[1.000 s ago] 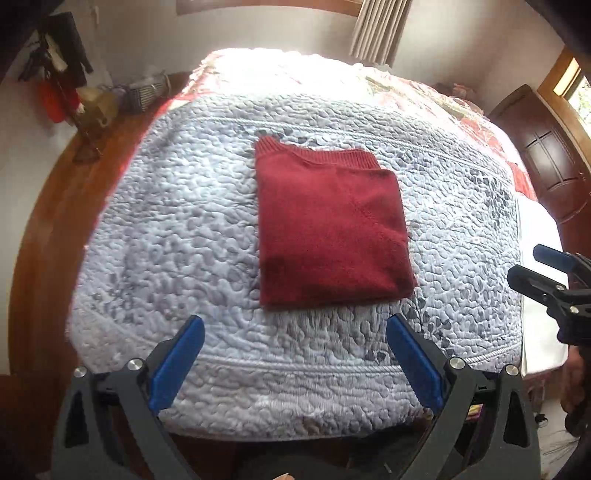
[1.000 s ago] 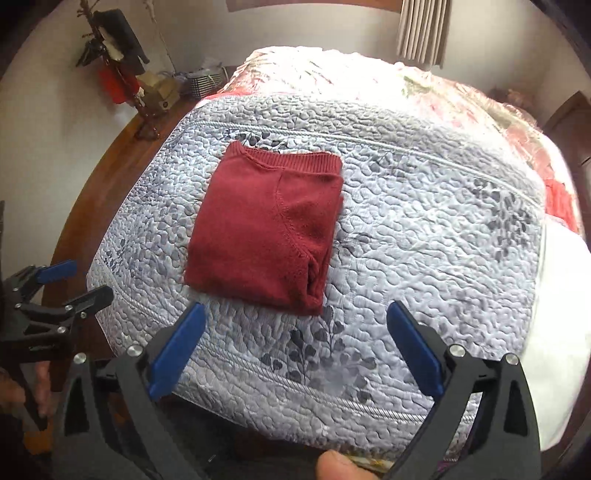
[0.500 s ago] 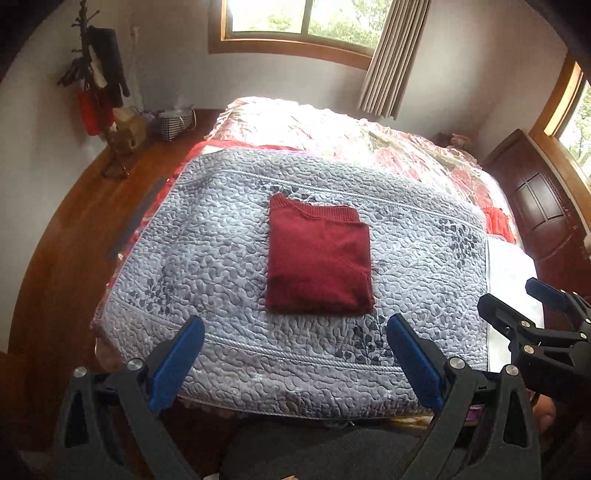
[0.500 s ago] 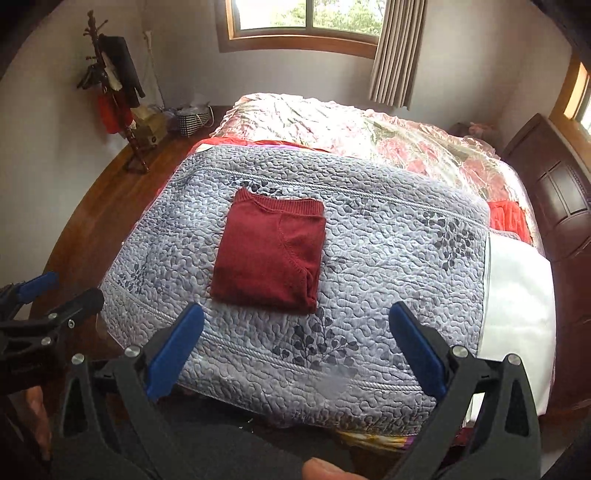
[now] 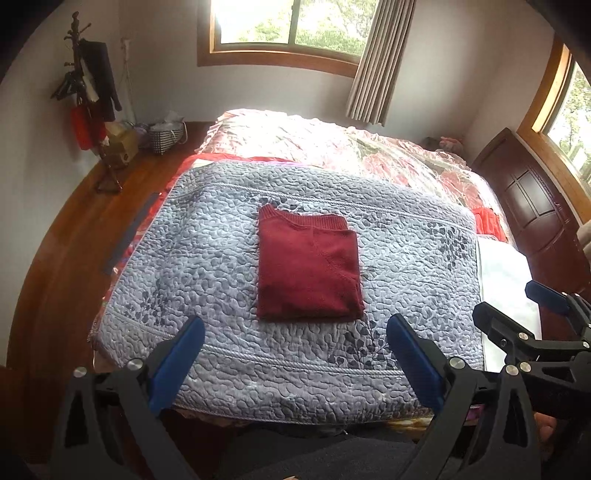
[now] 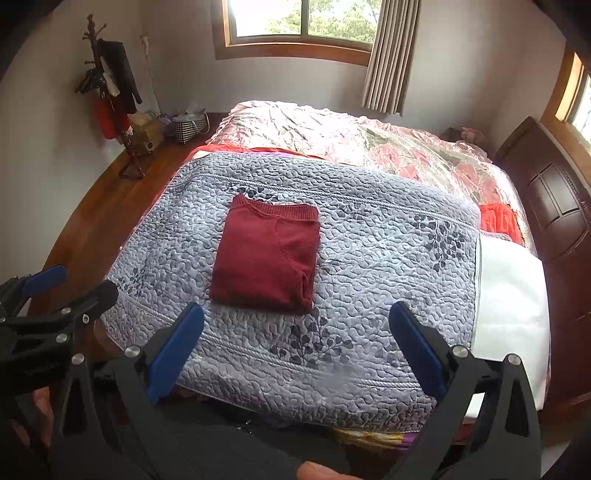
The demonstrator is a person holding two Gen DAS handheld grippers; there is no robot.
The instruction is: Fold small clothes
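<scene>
One red sweater [image 5: 308, 267] lies folded into a neat shape with four sides, flat on the gray quilt [image 5: 207, 258], near the middle of it. Its long way runs from the near edge of the bed toward the far wall, and its ribbed band [image 5: 303, 218] is at the far end, toward the window [image 5: 288, 29]. In the right wrist view the open folded layers show along the sweater's right side [image 6: 308, 258]. The quilt has bumpy stitching and dark leaf prints, and it covers the near part of one big bed. Past it lies a shiny pink flowered cover [image 5: 332, 144], and a white sheet [image 6: 509, 295] shows on the right side of the bed. The floor [image 5: 66, 266] is brown wood. One coat stand [image 5: 88, 96] with dark and red things on it stands in the left corner, with a checked basket [image 5: 166, 136] close by. One tan curtain [image 5: 376, 62] hangs beside the window, and a dark wood headboard [image 5: 535, 206] is on the right. There are two grippers. The left gripper [image 5: 295, 354] hangs above the near edge of the bed with its blue fingers [image 5: 177, 362] spread wide, gripping nothing. The right gripper [image 6: 295, 350] is spread just as wide and is bare too. Neither touches the sweater
</scene>
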